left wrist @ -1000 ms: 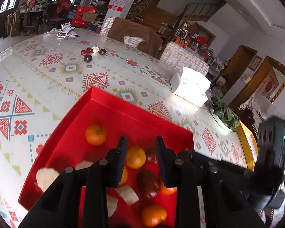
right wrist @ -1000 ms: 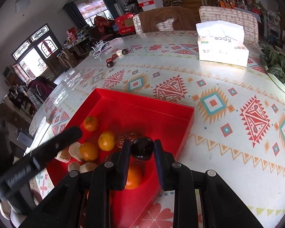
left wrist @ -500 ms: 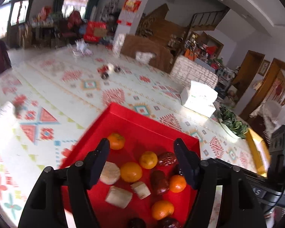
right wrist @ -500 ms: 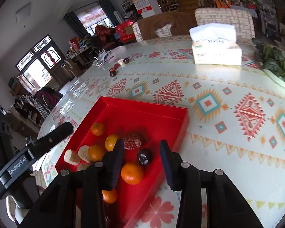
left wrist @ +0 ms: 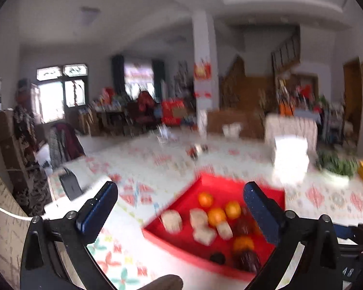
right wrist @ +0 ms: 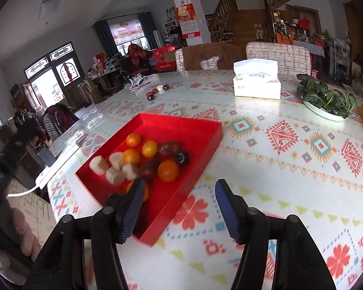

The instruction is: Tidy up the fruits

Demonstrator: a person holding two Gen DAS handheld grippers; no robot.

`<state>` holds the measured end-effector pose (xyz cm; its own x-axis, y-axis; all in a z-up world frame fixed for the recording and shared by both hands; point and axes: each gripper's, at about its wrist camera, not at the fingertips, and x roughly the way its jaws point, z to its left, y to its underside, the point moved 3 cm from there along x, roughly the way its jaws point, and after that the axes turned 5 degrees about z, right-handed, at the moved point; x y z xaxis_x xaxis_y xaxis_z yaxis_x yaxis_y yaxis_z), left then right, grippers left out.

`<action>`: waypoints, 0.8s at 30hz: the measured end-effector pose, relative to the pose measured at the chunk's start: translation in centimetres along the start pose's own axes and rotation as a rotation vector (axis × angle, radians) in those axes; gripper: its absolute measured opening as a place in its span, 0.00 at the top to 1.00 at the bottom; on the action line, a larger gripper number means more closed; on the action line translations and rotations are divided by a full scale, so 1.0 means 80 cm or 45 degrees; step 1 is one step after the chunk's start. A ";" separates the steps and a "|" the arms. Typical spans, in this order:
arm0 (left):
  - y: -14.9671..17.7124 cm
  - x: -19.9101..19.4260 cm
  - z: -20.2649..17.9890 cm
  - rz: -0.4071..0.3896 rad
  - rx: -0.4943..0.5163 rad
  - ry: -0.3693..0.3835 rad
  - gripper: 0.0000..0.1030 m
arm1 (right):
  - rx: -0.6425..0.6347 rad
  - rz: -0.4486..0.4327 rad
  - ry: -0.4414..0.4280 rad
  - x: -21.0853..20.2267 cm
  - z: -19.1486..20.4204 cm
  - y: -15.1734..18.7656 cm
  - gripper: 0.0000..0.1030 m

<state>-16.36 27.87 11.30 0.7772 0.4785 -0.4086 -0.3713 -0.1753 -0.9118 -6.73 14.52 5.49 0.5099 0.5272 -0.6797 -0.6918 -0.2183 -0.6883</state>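
Both my grippers just opened with nothing in them — left gripper wide, right gripper about halfway. The fruit sits bunched in the tray, so I'm probably done dropping.

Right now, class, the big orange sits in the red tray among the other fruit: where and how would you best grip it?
Grip the big orange across its round middle, coming from above. A dark fruit crowds its left, and another sits behind it, so probably set one finger toward the free near-right side, by the red tray wall. The right tool is open and empty.
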 end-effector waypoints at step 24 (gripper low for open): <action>0.072 0.033 -0.073 0.437 0.090 0.136 0.00 | -0.032 0.021 0.223 -0.015 -0.003 0.068 0.22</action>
<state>-13.47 23.10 4.70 0.6486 0.3089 -0.6956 -0.6509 -0.2484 -0.7173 -10.97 12.51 2.46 0.5817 0.3728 -0.7230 -0.6886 -0.2475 -0.6816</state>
